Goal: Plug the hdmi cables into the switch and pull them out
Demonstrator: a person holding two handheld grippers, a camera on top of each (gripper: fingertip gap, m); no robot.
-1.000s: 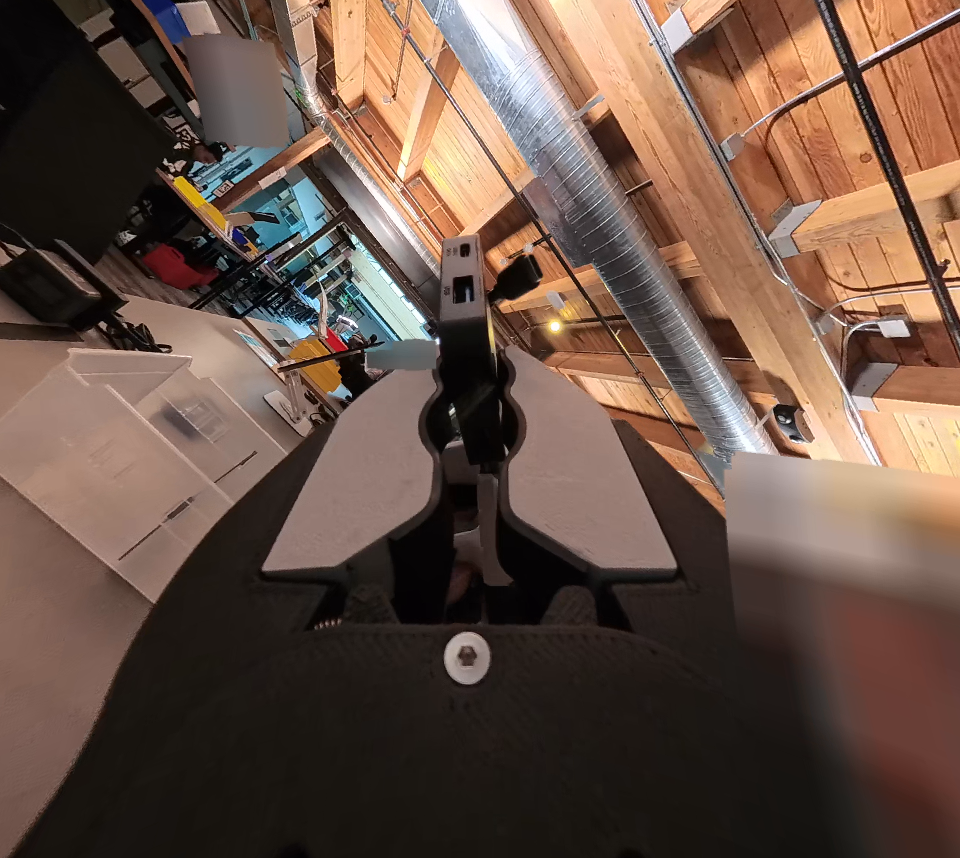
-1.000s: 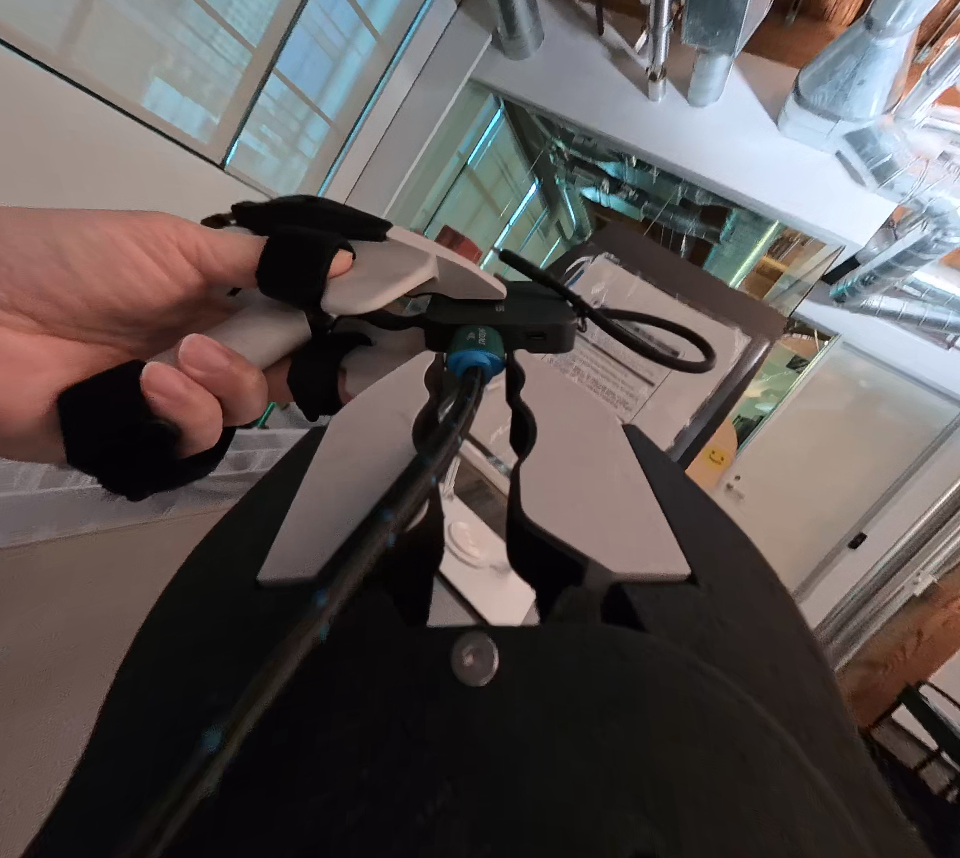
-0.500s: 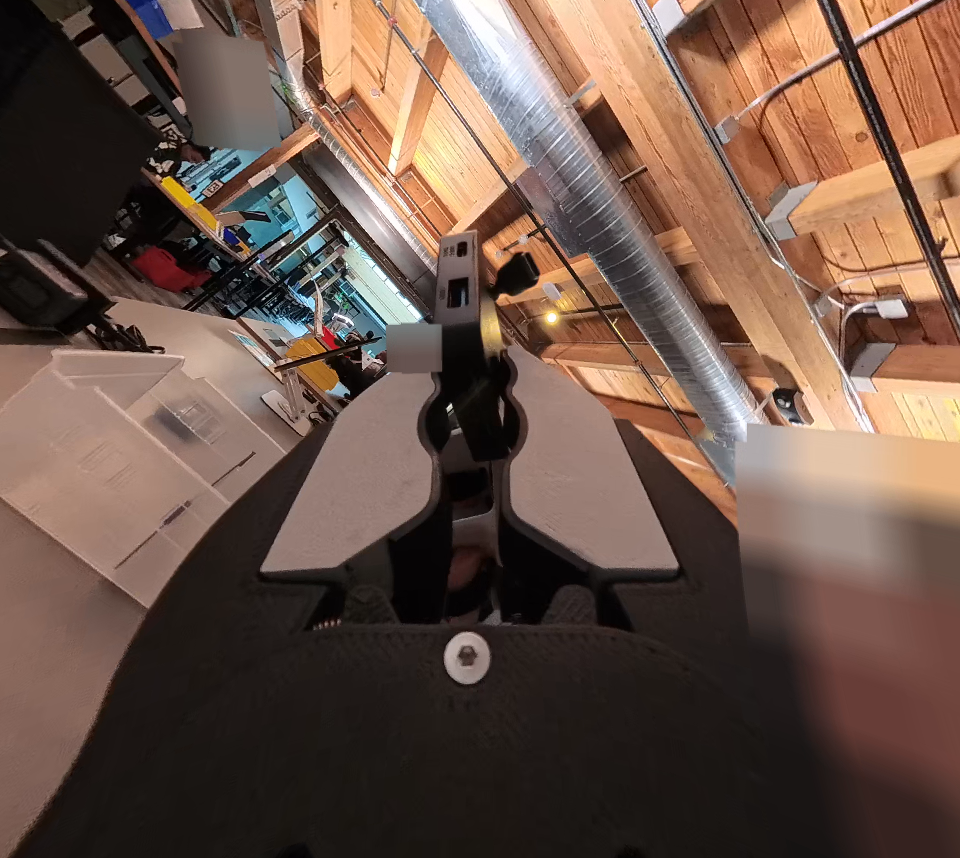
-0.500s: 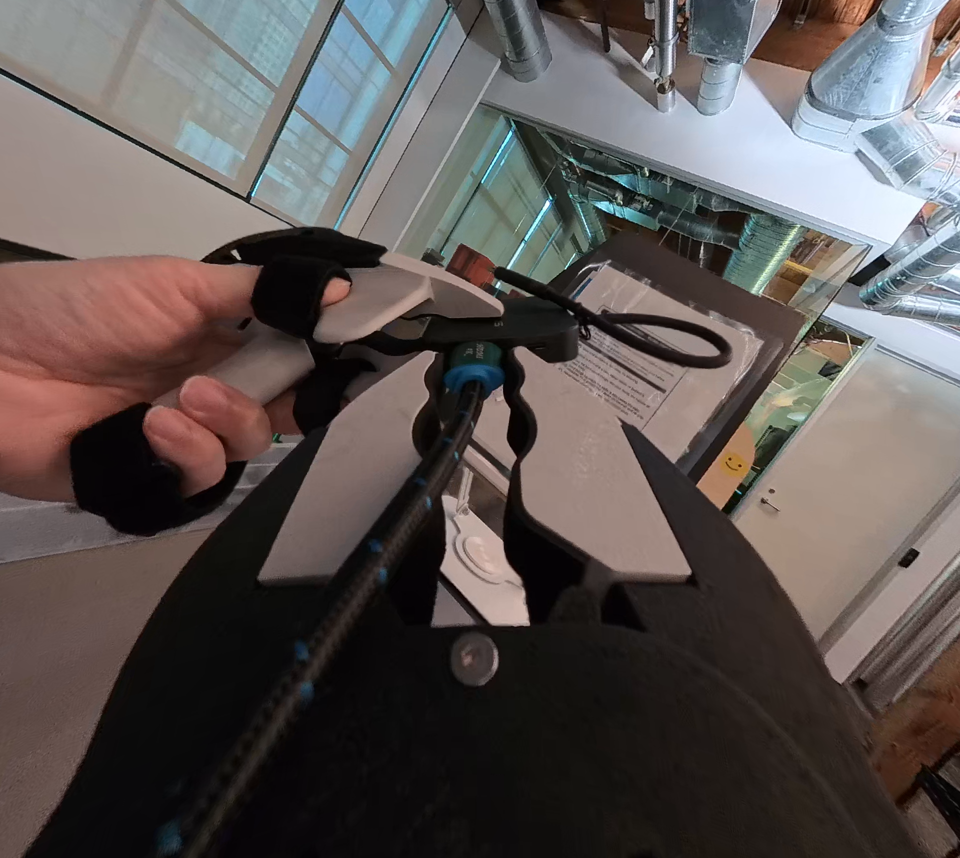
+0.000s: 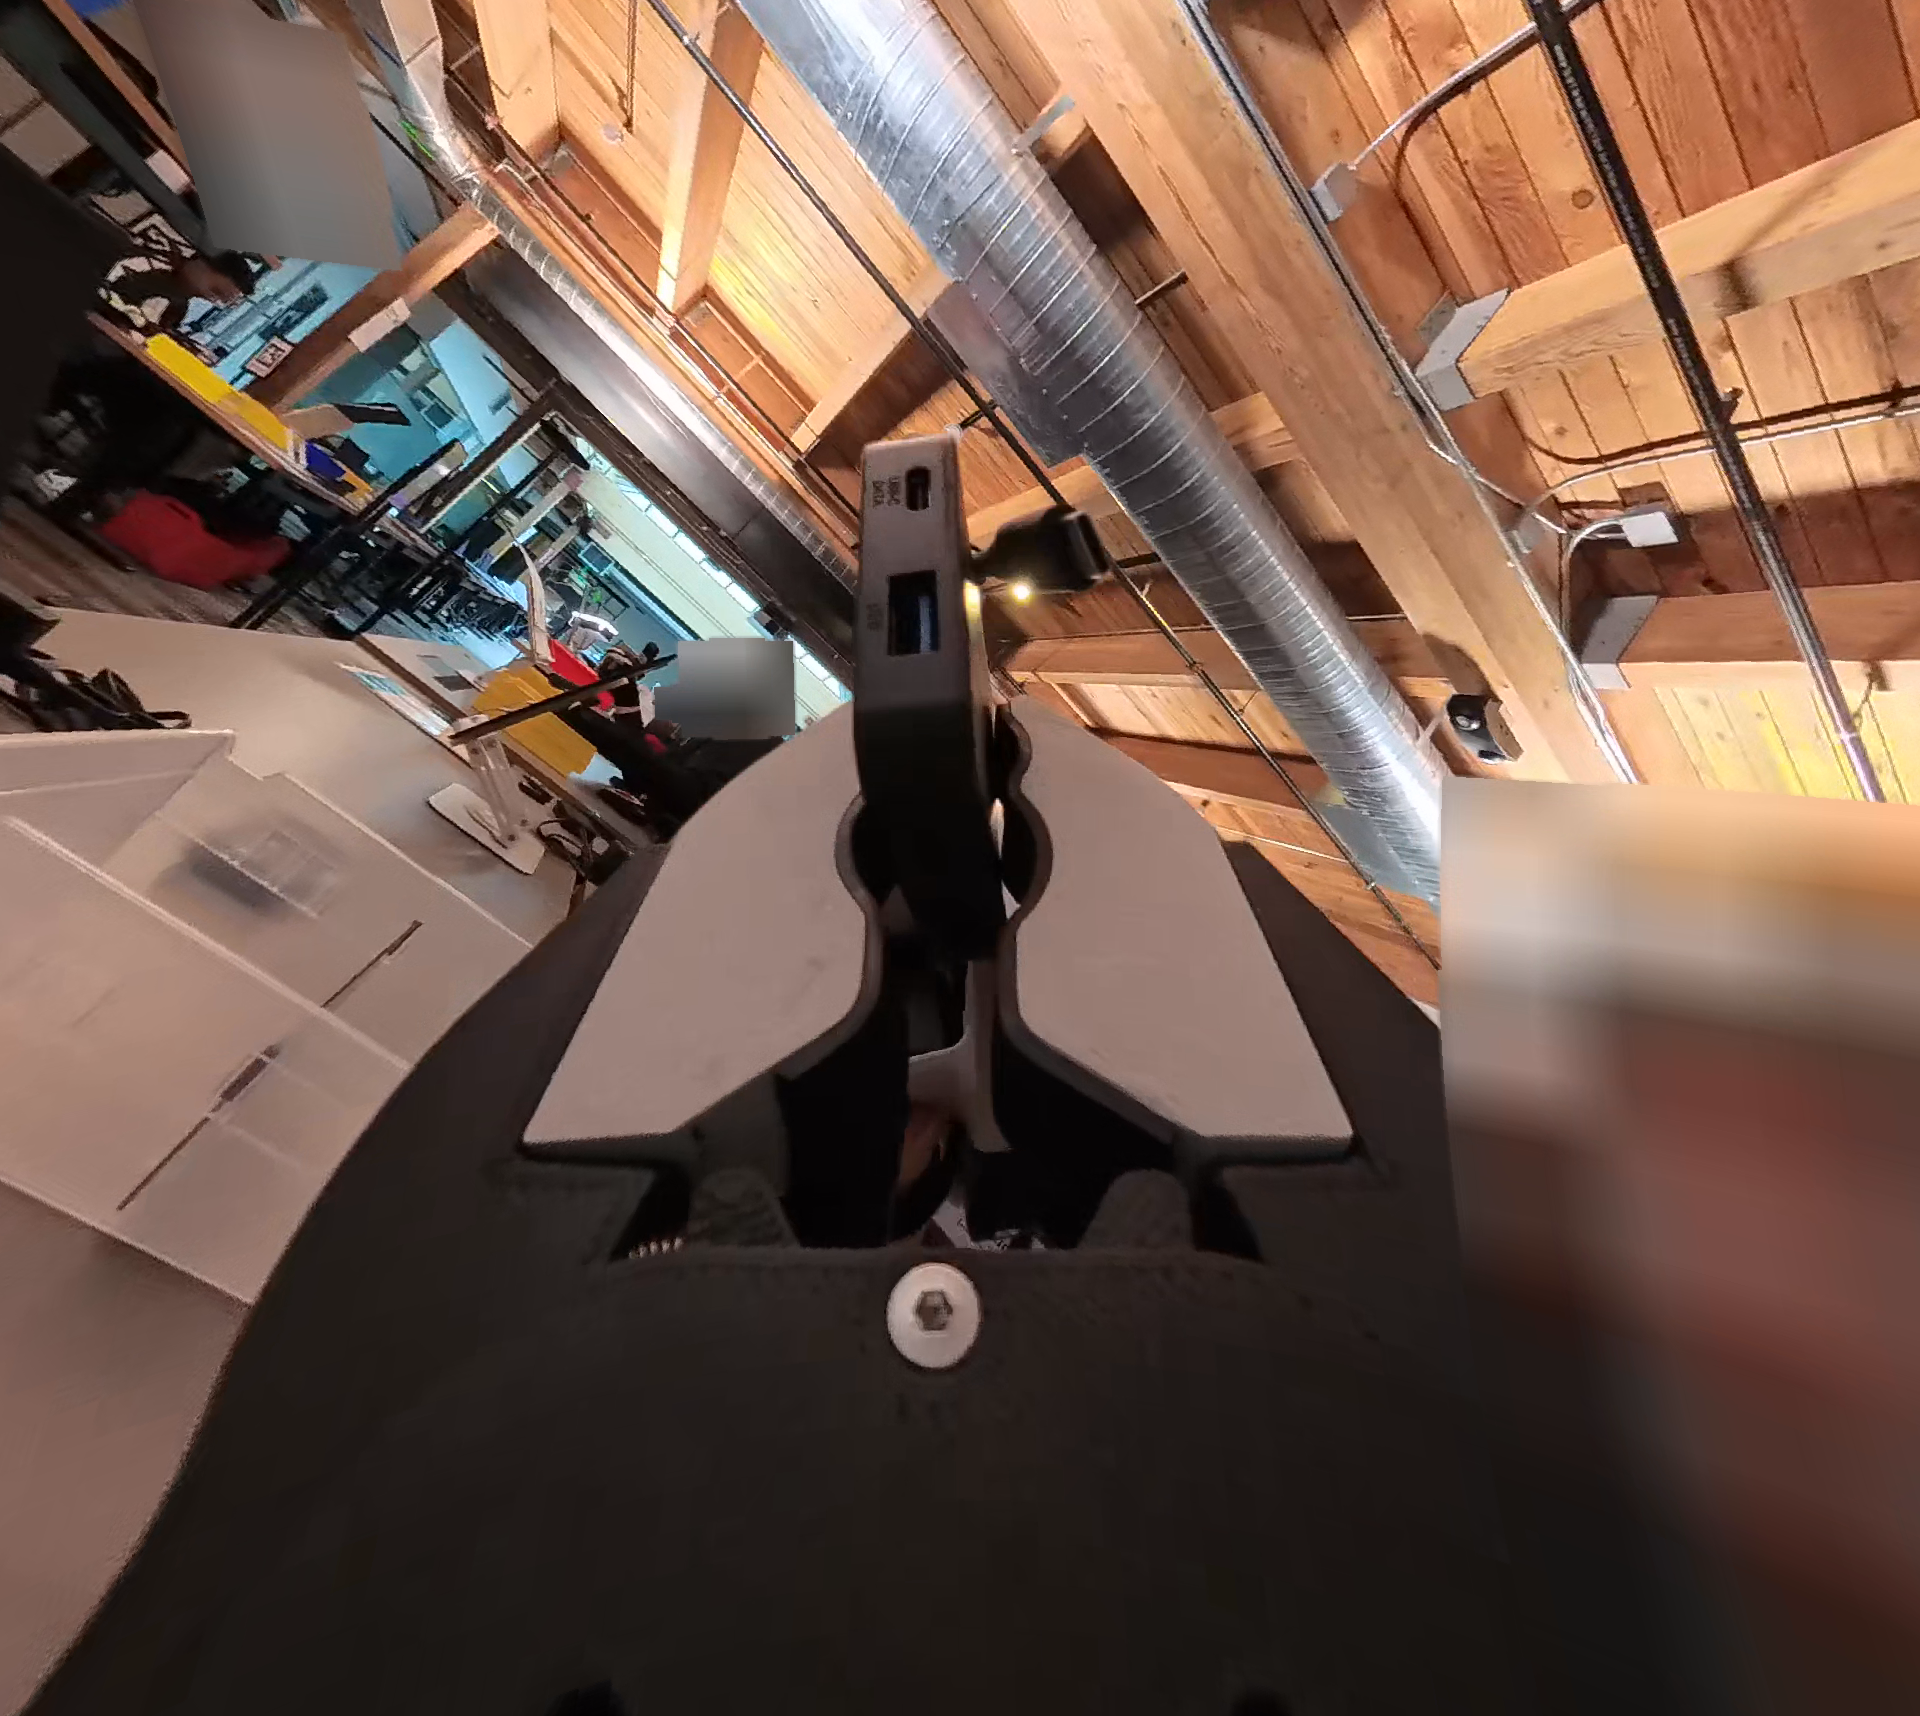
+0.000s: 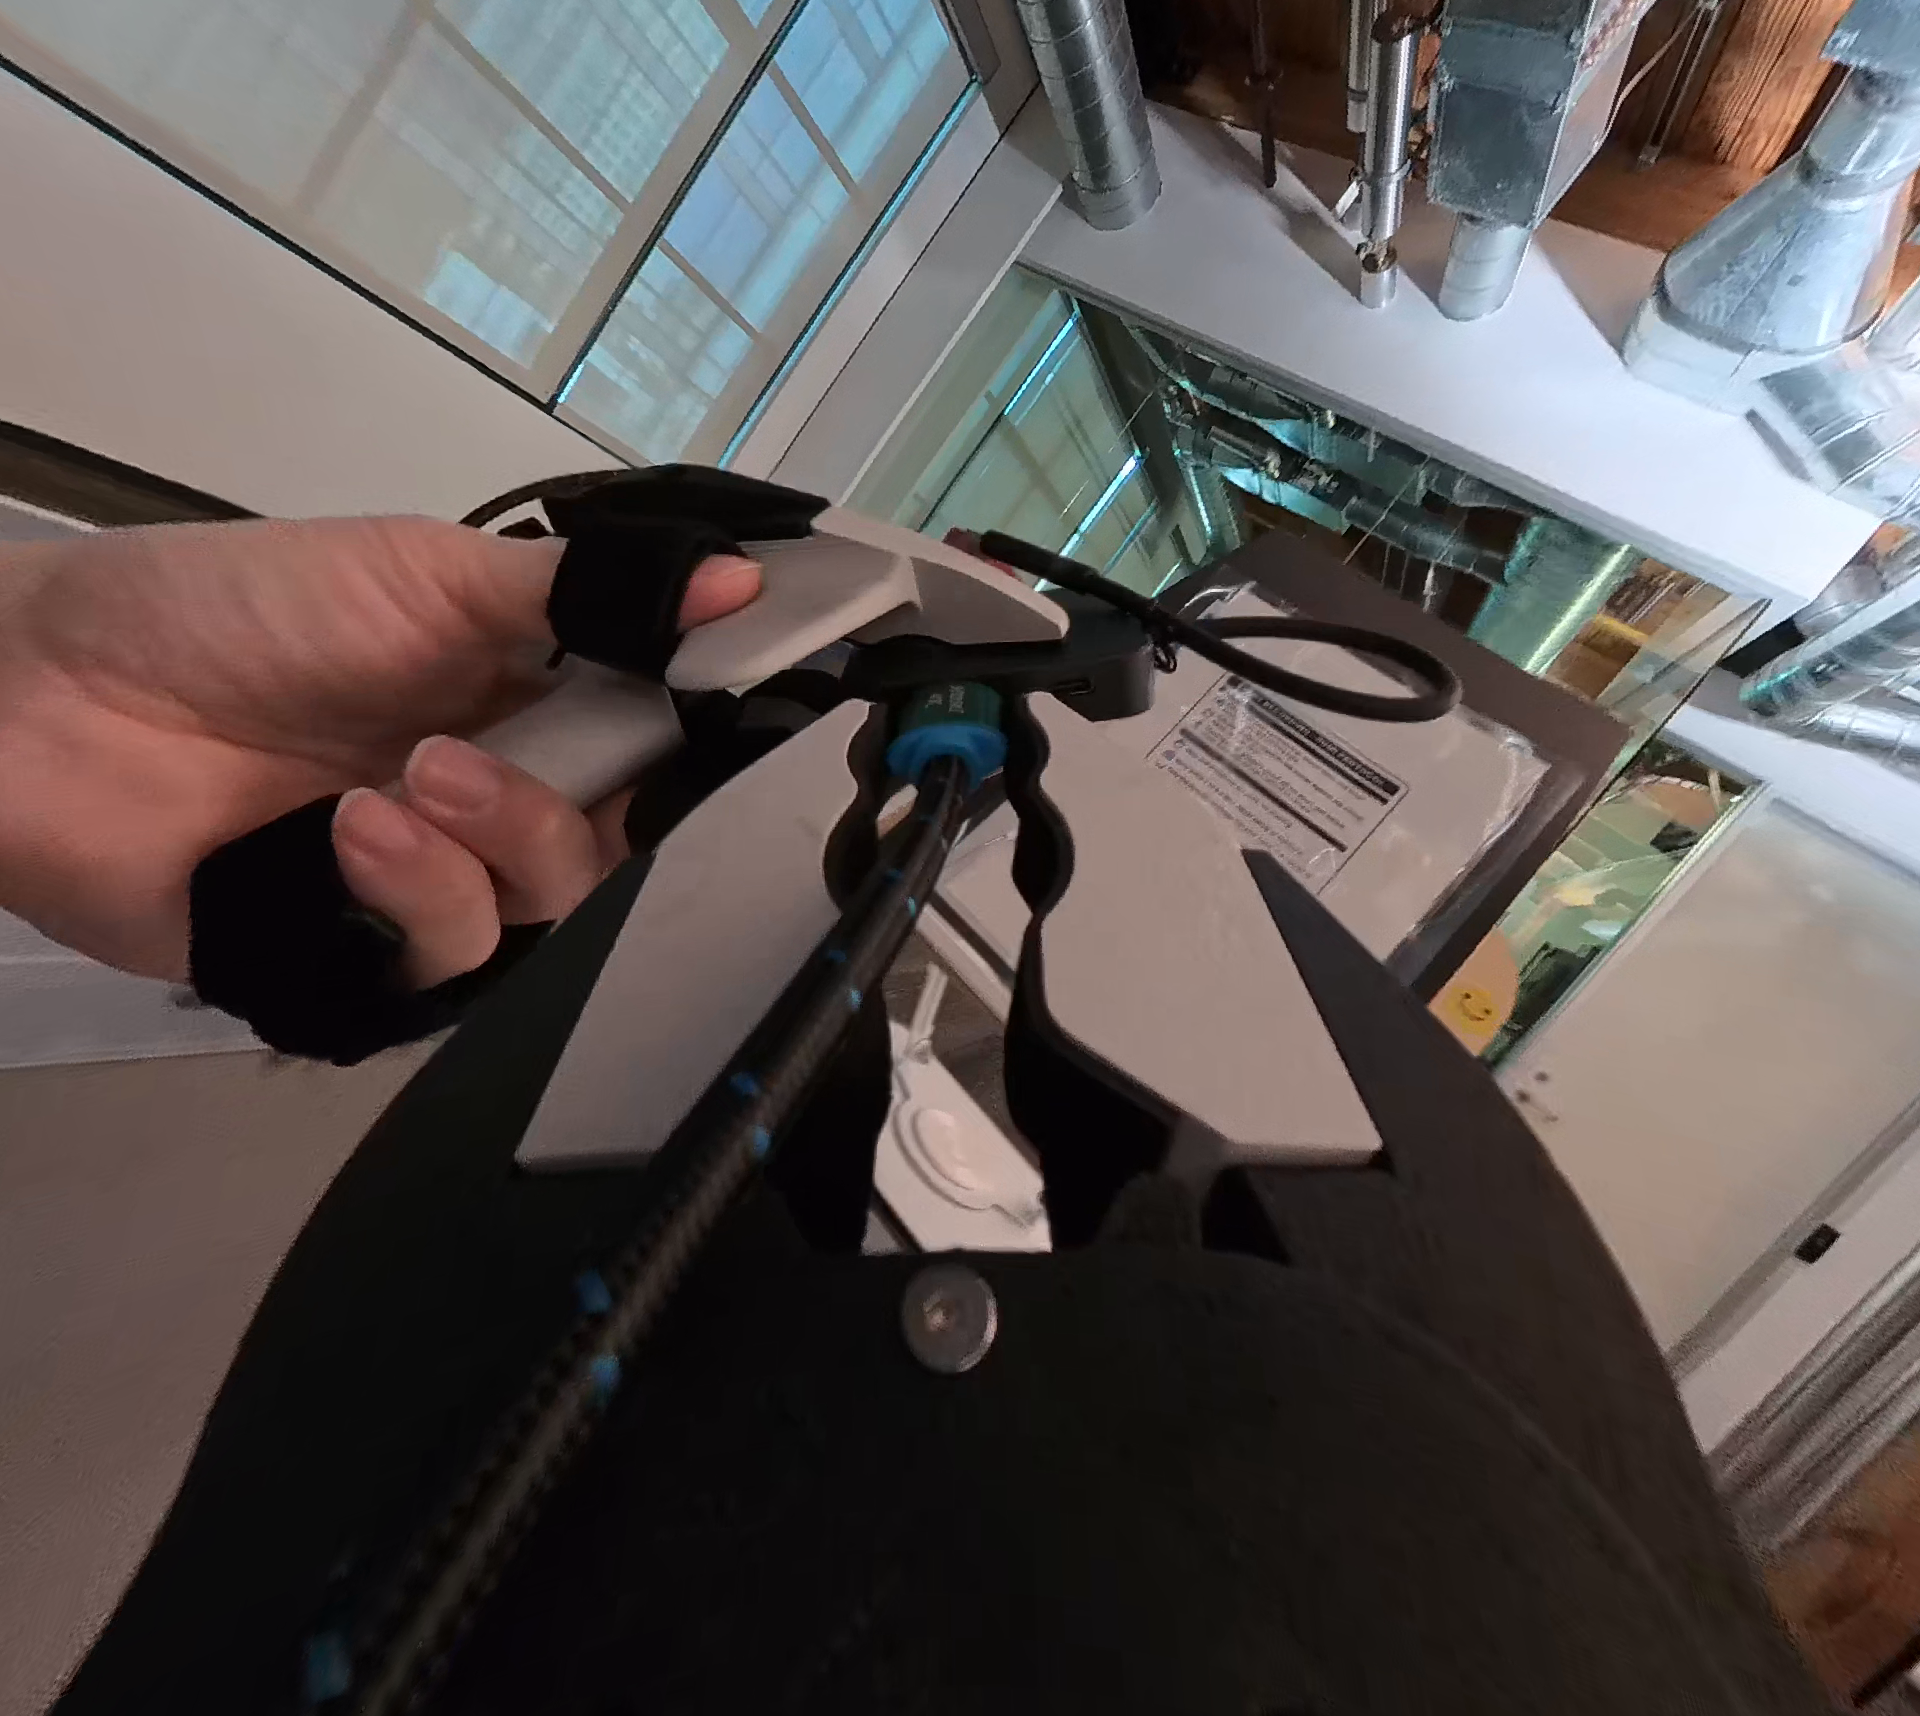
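Overhead: timber ceiling (image 5: pixel 1299 139) and silver duct (image 5: pixel 1039 336), both cameras tilted well upward; white bench (image 5: pixel 156 991) at lower left of the left wrist view.

Left gripper (image 5: pixel 930 793): closed on the switch (image 5: pixel 914 627), held edge-on between the pads, two small side ports facing the camera. Switch's own black lead with its plug (image 5: pixel 1039 546) sticking out to the right beyond it.

Right gripper (image 6: pixel 940 736): fingers set either side of the teal plug (image 6: pixel 948 710) with its blue collar, touching or nearly so; cannot tell whether actually clamped, since a gap showed along the right finger lower down. Braided black-and-blue cable (image 6: pixel 727 1136) running back between the fingers toward the camera. Plug nose met the underside edge of the switch (image 6: pixel 1081 679), apparently seated in its port, though depth of seating hidden. Left gripper (image 6: pixel 987 617) seen here from the side with a hand (image 6: pixel 312 710) squeezing it, black straps over the fingers. Thin lead looping off right of the switch.

Judged step: plug either just pushed home or about to be drawn out. Next move called for: firm pinch on the teal shell, switch kept rigid, straight pull along the plug's axis, no sideways levering against the port.
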